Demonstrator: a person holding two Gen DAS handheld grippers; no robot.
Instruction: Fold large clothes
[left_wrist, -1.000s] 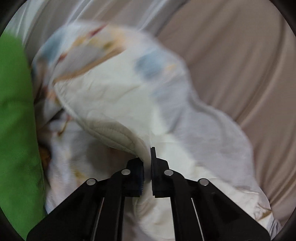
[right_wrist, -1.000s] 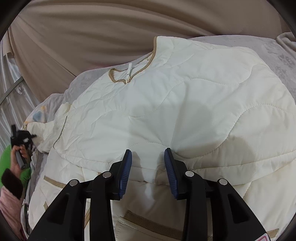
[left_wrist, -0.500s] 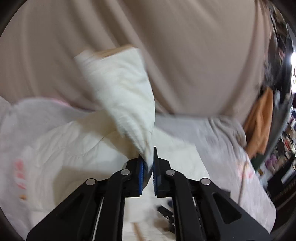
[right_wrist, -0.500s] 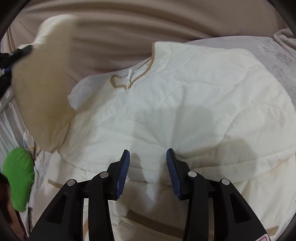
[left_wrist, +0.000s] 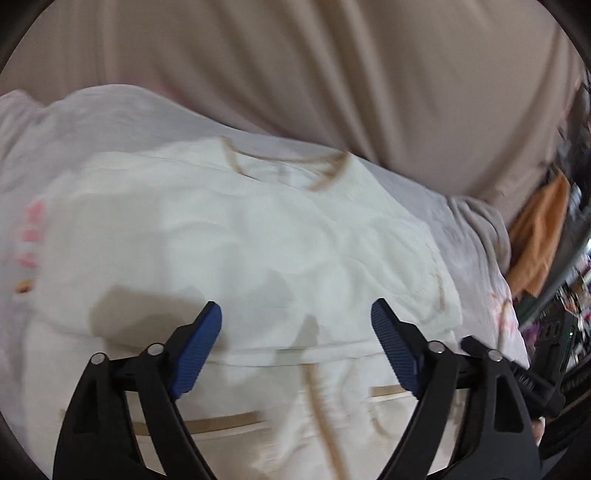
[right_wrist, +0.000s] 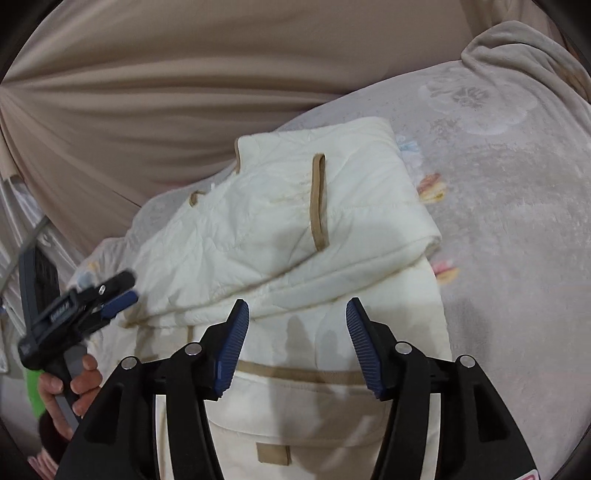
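1. We see a cream quilted jacket (right_wrist: 295, 229) with tan trim along its collar and pocket edges.
2. We see a pale grey bed cover (right_wrist: 498, 221) with faint flower prints and small pink and orange motifs.
3. We see a plain beige curtain (right_wrist: 184, 92).
4. We see black grippers with ribbed blue fingers (right_wrist: 232, 343).
5. We see an orange cloth (left_wrist: 539, 236).

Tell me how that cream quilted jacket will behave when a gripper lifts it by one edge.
The jacket will probably go floppy and drape, since its folded sleeve already sags over the body. Its puffy quilting suggests it is light for its bulk. The folded layers look loose and may slide apart.
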